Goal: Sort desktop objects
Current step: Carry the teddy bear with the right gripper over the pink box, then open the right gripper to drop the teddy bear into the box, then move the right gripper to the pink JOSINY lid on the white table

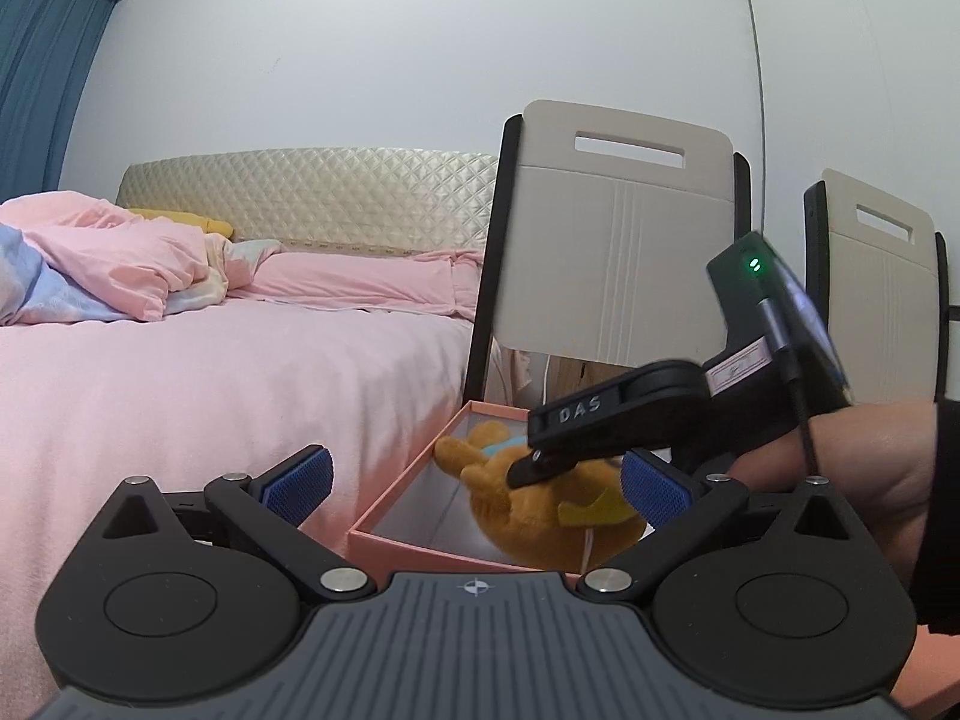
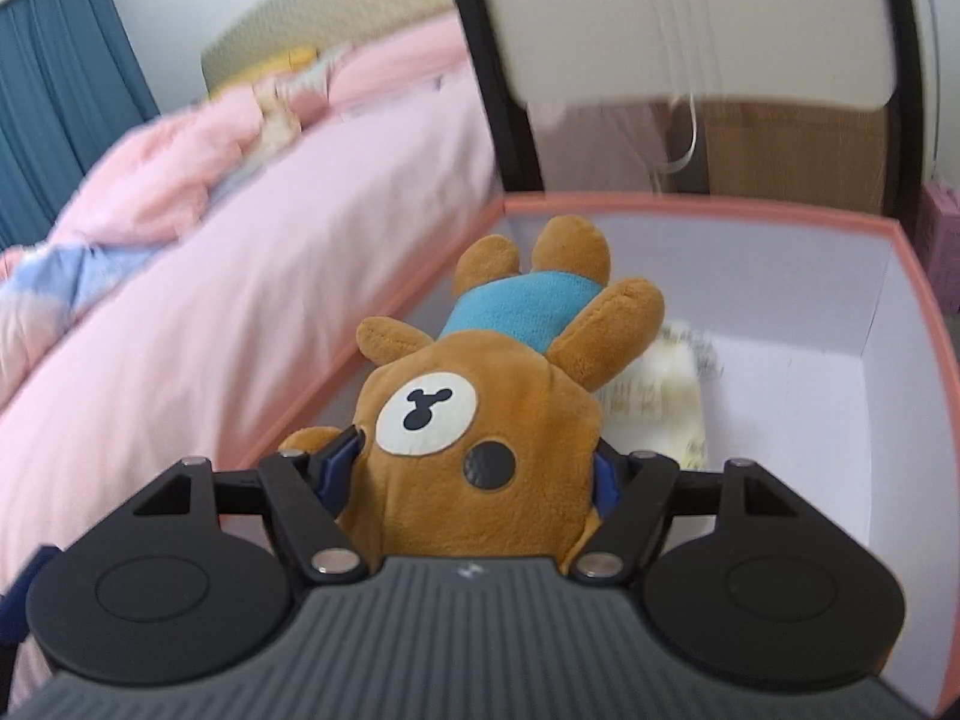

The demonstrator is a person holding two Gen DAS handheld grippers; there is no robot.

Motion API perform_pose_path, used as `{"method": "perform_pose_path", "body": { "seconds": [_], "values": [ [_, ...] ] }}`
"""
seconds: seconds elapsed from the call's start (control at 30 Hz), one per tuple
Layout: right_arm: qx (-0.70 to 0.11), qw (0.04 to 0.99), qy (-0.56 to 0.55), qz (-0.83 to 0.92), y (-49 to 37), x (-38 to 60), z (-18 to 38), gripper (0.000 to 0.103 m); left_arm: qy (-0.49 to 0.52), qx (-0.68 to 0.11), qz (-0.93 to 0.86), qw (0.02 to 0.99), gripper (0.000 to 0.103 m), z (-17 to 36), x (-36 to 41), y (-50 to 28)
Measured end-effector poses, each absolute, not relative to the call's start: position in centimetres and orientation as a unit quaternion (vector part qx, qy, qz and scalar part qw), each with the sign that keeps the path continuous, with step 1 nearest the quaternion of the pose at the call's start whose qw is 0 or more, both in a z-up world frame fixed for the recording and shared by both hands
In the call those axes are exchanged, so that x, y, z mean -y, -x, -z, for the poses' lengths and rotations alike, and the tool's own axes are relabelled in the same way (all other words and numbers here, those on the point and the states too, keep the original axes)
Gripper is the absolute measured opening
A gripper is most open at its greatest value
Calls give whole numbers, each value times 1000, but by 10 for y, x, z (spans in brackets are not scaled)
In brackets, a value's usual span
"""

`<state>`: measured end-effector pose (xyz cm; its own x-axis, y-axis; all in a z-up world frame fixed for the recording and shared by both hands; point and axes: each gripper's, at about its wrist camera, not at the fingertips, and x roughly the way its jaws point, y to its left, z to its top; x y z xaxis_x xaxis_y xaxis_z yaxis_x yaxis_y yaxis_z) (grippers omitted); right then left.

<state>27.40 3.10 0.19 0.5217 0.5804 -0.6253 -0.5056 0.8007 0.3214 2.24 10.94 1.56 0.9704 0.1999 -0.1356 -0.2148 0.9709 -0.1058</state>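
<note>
A brown plush bear (image 2: 480, 420) in a blue shirt hangs head-first over the open pink box (image 2: 924, 312). My right gripper (image 2: 474, 474) is shut on the bear's head, its blue pads pressed into both sides. A paper tag (image 2: 660, 396) lies on the box floor behind the bear. In the left wrist view the bear (image 1: 540, 516) sits inside the pink box (image 1: 408, 546), with the right gripper (image 1: 540, 468) above it. My left gripper (image 1: 477, 483) is open and empty, just in front of the box.
A bed with pink sheets (image 1: 210, 390) and a crumpled pink quilt (image 1: 108, 258) lies to the left of the box. Two beige chairs with black frames (image 1: 618, 240) (image 1: 876, 276) stand behind the box. A pink crate (image 2: 945, 246) stands at the far right.
</note>
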Motion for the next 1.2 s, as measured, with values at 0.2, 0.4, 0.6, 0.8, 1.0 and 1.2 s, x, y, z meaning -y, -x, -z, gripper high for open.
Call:
{"method": "perform_pose_path", "body": {
  "seconds": [0.2,0.4,0.6,0.8,1.0,1.2],
  "values": [
    [-372,877,-49,-300,-269,-31,-3,85,58,-71,-101,991,103,-15,-105,-24],
    [-352,888,-53,-290,-262,-16,-18,96,59,-71,-91,992,103,-15,-103,-23],
    [-323,903,-57,-277,-253,5,-37,103,61,-72,-81,992,103,-14,-101,-23],
    [-280,924,-59,-254,-231,40,-53,103,52,-73,-70,993,103,-12,-94,-22],
    [-221,948,-54,-222,-191,90,-57,103,41,-73,-61,995,103,-9,-84,-20],
    [-170,965,-44,-195,-148,129,-44,103,30,-71,-56,995,103,-5,-77,-20]
  ]
}}
